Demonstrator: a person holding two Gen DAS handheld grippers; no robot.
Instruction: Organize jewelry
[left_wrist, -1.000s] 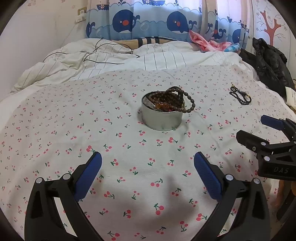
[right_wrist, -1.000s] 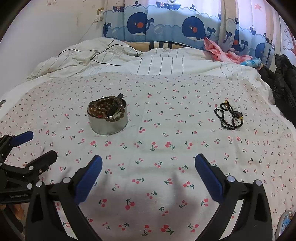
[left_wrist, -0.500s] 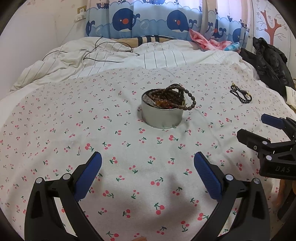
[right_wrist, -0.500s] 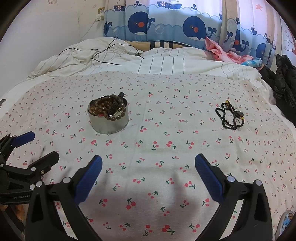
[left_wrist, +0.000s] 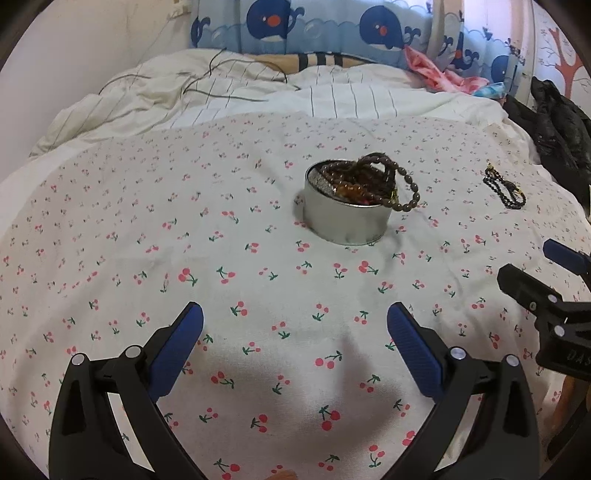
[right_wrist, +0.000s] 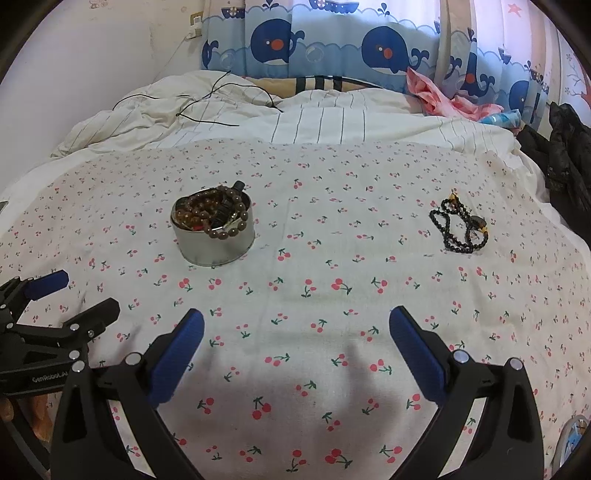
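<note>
Both grippers hover above the bed (right_wrist: 332, 369), which is covered by a cherry-print sheet, and neither holds anything. The left gripper (left_wrist: 295, 325) has its fingers (left_wrist: 177, 347) spread wide; the right gripper (right_wrist: 295, 326) likewise has its fingers (right_wrist: 417, 354) spread wide and empty.

**Location of items**
- The round metal tin (right_wrist: 214, 236) stands upright on the sheet, left of centre in the right wrist view and far of the left gripper.
- The tin holds several brown bead bracelets (right_wrist: 218, 218); one strand (left_wrist: 402, 192) loops over the right rim and hangs outside.
- One black bead bracelet (right_wrist: 460, 230) lies loose on the sheet, well apart from the tin, to its right — the remaining item to collect, judging by the layout.

**Recommended procedure for the step in hand**
1. Use the right gripper; the black bead bracelet lies on its side, far and to the right of its fingers.
2. Descend with the fingers wide, straddling a bunched section near the clasp ornament rather than a single thin run of beads.
3. Press lightly into the bedding; the soft sheet may be pinched with the beads — close slowly.
4. Lift clear before carrying left, so that the dangling loop does not snag the tin rim.
5. The overhanging strand likely needs tucking in afterwards.
</note>
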